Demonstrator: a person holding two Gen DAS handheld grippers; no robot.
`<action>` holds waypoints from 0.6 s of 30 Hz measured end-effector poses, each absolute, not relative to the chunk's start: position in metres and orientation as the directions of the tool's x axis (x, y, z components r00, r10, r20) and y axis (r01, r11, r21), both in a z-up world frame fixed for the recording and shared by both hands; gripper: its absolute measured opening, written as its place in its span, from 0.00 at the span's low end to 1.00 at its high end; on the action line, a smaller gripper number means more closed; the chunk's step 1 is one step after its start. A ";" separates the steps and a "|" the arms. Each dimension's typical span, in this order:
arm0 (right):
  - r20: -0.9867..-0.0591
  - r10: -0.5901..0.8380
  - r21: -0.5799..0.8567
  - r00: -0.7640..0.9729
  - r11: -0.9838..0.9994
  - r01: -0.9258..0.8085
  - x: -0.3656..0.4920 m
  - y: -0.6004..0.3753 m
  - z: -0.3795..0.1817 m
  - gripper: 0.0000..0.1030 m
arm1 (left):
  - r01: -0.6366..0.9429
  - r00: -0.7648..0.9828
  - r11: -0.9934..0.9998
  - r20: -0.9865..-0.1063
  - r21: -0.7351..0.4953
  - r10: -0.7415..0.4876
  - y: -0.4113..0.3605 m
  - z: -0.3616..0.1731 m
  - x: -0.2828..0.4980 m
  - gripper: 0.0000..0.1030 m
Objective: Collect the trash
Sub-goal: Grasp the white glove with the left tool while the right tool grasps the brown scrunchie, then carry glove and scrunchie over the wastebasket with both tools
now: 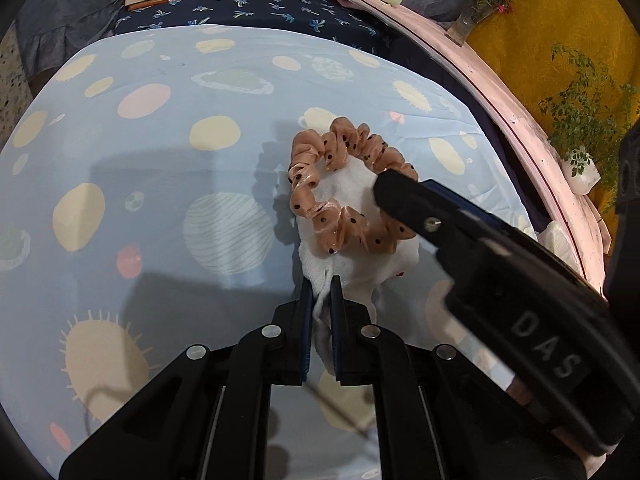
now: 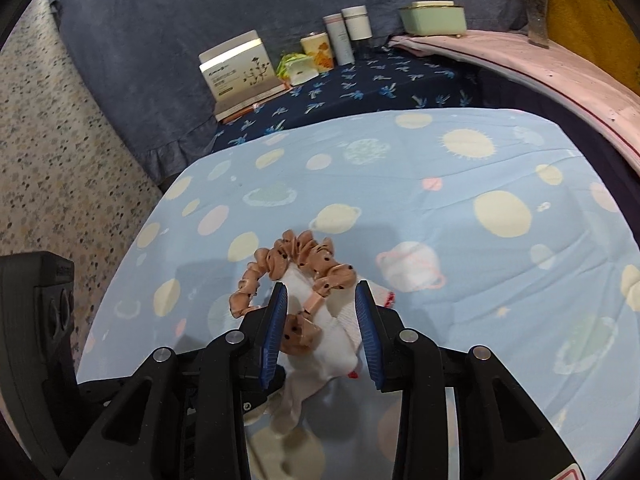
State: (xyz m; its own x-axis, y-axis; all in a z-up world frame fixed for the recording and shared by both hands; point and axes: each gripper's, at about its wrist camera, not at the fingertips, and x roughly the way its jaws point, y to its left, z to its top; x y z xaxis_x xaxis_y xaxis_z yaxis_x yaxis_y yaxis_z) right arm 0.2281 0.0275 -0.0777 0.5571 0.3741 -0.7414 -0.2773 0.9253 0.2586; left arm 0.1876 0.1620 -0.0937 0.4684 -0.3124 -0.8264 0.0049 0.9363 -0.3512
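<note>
White cloth [image 1: 352, 196] under scrunchie [image 1: 340, 184], left claw [image 1: 321, 292]-pinched

You've got a white sock [image 1: 352, 256] lying flat and rumpled on the blue planet-print sheet [image 1: 160, 200], small red trim at one edge. A peach dotted scrunchie [image 1: 340, 192] sits on top of it, ring mostly open, one side bunched.

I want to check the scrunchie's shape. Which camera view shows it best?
The left wrist view: the scrunchie shows as a nearly whole ring on the white cloth. In the right wrist view, the right hand-held gripper hides part.
</note>
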 end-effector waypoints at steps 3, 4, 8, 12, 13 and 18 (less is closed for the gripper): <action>-0.751 0.381 0.269 0.539 0.922 -0.277 0.229 0.031 -0.084 0.16 | 0.007 0.470 0.937 -0.826 -0.348 -0.311 0.162 -0.094 0.186 0.07; -0.749 0.378 0.267 0.544 0.924 -0.273 0.229 0.031 -0.083 0.12 | 0.006 0.470 0.937 -0.826 -0.350 -0.311 0.163 -0.094 0.186 0.07; -0.738 0.369 0.265 0.565 0.928 -0.261 0.225 0.022 -0.076 0.07 | 0.007 0.473 0.939 -0.826 -0.344 -0.306 0.160 -0.092 0.186 0.07; -0.718 0.348 0.263 0.603 0.938 -0.228 0.221 0.002 -0.063 0.07 | 0.022 0.475 0.939 -0.823 -0.344 -0.312 0.151 -0.086 0.185 0.07; -0.712 0.340 0.264 0.614 0.940 -0.215 0.219 -0.005 -0.058 0.07 | 0.029 0.477 0.939 -0.821 -0.342 -0.314 0.149 -0.084 0.184 0.07; -0.694 0.300 0.258 0.654 0.952 -0.163 0.209 -0.039 -0.043 0.07 | 0.067 0.492 0.939 -0.807 -0.337 -0.325 0.131 -0.069 0.182 0.07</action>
State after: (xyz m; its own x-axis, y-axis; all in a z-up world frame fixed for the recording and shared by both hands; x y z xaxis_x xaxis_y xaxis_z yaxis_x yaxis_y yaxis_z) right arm 0.2090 -0.0387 -0.0425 0.6544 0.2999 -0.6941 -0.1630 0.9523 0.2578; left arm 0.1817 0.1311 -0.0692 0.4924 -0.3251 -0.8074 0.0671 0.9391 -0.3372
